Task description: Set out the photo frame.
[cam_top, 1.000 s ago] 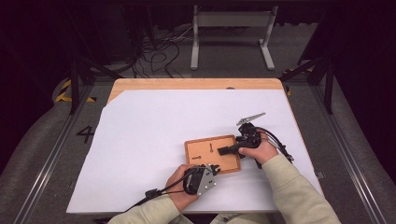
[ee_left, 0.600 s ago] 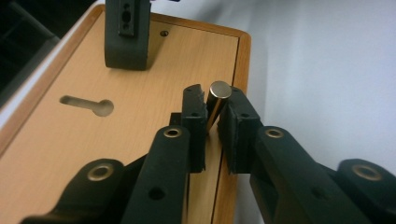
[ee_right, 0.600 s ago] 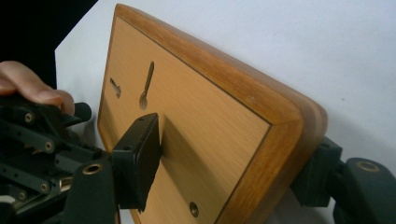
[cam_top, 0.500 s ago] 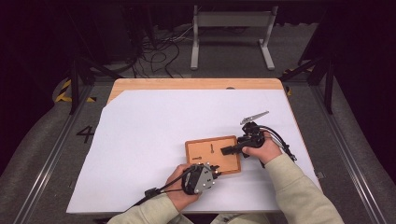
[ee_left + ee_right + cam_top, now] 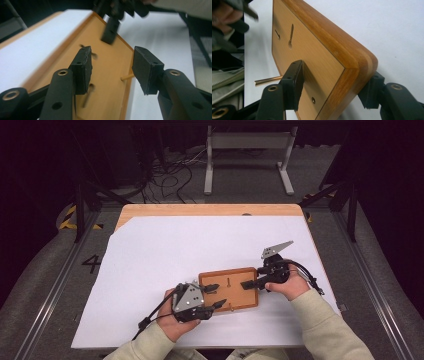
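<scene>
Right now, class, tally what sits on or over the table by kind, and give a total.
Wooden boards: 1, the wooden board
Metal pins standing on it: 2, one metal pin and another pin
Grippers: 2, left gripper and right gripper
White sheets: 1, the white sheet
Total: 6

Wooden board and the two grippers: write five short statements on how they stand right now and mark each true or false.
1. The right gripper is clamped on the wooden board. True; in the right gripper view one jaw presses its face and the other its outer edge.
2. The left gripper is shut. False; its jaws stand apart over the board.
3. The board lies on bare floor. False; it sits on the white sheet covering the table.
4. A thin brass pin sticks out from the board. True.
5. The board is painted blue. False; it is light brown wood.
</scene>
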Tool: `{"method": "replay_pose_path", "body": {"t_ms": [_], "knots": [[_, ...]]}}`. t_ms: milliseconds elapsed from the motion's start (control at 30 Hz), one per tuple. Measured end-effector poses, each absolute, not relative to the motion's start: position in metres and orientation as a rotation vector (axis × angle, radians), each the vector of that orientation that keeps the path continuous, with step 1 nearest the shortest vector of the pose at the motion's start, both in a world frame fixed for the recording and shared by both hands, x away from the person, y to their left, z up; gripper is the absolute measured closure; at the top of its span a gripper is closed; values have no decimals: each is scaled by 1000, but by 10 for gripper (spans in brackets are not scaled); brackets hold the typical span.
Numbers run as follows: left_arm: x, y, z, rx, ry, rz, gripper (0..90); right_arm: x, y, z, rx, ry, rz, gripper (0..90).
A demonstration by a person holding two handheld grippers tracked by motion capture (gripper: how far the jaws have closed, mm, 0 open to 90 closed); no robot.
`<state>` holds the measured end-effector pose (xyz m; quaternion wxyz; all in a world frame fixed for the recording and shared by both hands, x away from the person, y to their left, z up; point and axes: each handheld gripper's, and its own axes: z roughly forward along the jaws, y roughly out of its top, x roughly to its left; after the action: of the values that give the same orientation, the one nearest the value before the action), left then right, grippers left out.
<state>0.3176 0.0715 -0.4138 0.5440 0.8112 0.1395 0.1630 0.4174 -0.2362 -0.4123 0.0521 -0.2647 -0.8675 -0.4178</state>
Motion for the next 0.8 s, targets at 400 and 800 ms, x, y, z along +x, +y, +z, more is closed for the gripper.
{"method": "replay_pose_path", "body": {"t_ms": [400, 800], "knots": [[334, 116, -402, 1839, 488, 463, 460, 390, -237, -402, -672, -2819, -1308, 474], [357, 131, -418, 1872, 617, 473, 452, 362, -238, -394, -521, -3006, -1281, 523]]}}
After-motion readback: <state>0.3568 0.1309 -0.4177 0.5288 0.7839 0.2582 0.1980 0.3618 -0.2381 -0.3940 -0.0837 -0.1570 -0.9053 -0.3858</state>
